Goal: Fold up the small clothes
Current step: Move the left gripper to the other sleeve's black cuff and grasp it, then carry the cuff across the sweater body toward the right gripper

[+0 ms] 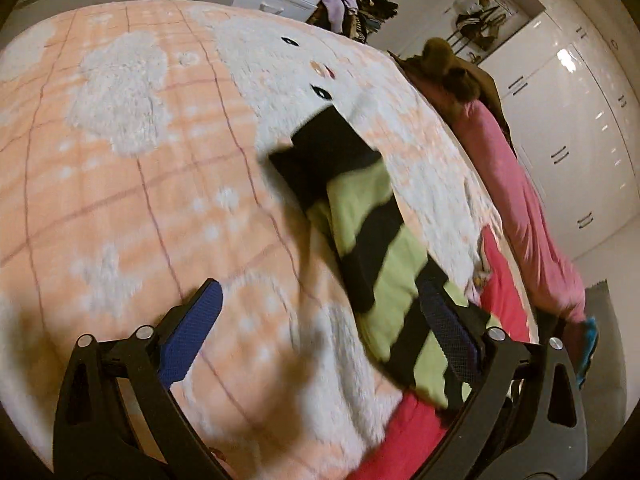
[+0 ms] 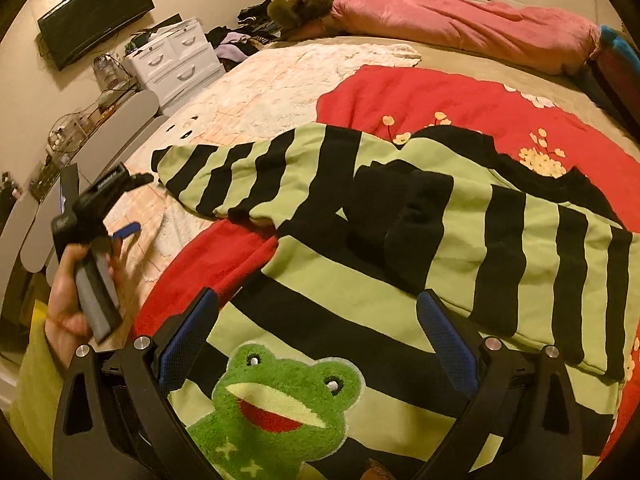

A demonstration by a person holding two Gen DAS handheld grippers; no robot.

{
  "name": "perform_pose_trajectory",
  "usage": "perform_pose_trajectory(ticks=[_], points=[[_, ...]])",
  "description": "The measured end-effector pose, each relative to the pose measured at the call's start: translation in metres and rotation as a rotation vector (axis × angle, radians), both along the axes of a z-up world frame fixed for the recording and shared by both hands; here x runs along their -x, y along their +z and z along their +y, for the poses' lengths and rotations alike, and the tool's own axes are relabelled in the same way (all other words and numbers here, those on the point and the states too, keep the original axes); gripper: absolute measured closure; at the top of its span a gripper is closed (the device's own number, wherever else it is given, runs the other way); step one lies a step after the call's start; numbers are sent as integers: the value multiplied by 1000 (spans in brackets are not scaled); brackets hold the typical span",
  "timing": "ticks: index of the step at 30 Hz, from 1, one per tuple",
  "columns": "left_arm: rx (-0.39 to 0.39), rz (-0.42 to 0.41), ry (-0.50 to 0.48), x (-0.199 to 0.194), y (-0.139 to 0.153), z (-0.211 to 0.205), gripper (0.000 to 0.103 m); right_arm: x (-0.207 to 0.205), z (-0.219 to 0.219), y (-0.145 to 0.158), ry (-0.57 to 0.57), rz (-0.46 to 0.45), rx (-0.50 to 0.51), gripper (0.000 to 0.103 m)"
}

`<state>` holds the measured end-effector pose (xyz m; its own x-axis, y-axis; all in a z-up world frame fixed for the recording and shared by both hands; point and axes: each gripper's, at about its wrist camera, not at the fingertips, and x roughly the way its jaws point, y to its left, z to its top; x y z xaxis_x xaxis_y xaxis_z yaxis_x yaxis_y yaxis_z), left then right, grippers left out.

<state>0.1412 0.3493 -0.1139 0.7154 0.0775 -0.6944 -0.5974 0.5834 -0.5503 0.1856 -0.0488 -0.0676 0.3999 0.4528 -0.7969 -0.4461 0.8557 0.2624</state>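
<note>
A matt knit striped sweater (image 2: pixel 400 248) with a plush frog patch (image 2: pixel 276 404) is seen on fluffy fleece blanket (image 1: pixel 160 160), beside glossy wardrobe doors (image 1: pixel 568 128) and a satin-sheened pink quilt (image 2: pixel 460 24).

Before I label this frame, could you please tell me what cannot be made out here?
- Left wrist view: motion blur smears the striped sweater, so its sleeve end is unclear.
- Right wrist view: the sweater's hem is cut off by the bottom edge.
- Right wrist view: the frog patch is partly cut off below.

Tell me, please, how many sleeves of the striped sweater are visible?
2: one sleeve stretched out left over the blanket, the other sleeve folded across the body at right.
</note>
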Motion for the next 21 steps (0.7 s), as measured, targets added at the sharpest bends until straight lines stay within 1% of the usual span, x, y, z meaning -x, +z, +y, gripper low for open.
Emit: perform_pose_trajectory(ticks=[2, 3, 5, 7, 8, 12, 13, 15, 16, 17, 19, 21], points=[[11, -6, -1, -9, -1, 9, 22, -1, -4, -1, -11, 3, -3, 4], [32, -15, -5, -15, -3, 14, 24, -1, -8, -1, -21, 4, -6, 4], [86, -26, -7, -25, -9, 23, 32, -3, -14, -1, -39, 5, -9, 4], [118, -21, -9, -37, -15, 29, 33, -5, -21, -1, -60, 7, -10, 4], [122, -15, -6, -43, -18, 31, 33, -6, -25, -1, -71, 6, -10, 4], [106, -2, 2, -61, -24, 33, 33, -8, -37, -4, -103, 17, -9, 4], [103, 3, 7, -64, -25, 34, 35, -8, -40, -5, -110, 22, -12, 4], [99, 7, 19, -69, -21, 36, 57, -7, -45, -8, -120, 34, -13, 4], [99, 4, 19, -71, -20, 36, 76, -7, -47, -10, -125, 39, -11, 4], [95, 0, 17, -71, -17, 35, 82, -7, -50, -11, -131, 44, -9, 4], [73, -10, 6, -71, -10, 31, 87, -7, -54, -11, -140, 45, -12, 4], [27, -36, -20, -66, 5, 21, 88, -7, -59, -11, -154, 46, -18, 4]])
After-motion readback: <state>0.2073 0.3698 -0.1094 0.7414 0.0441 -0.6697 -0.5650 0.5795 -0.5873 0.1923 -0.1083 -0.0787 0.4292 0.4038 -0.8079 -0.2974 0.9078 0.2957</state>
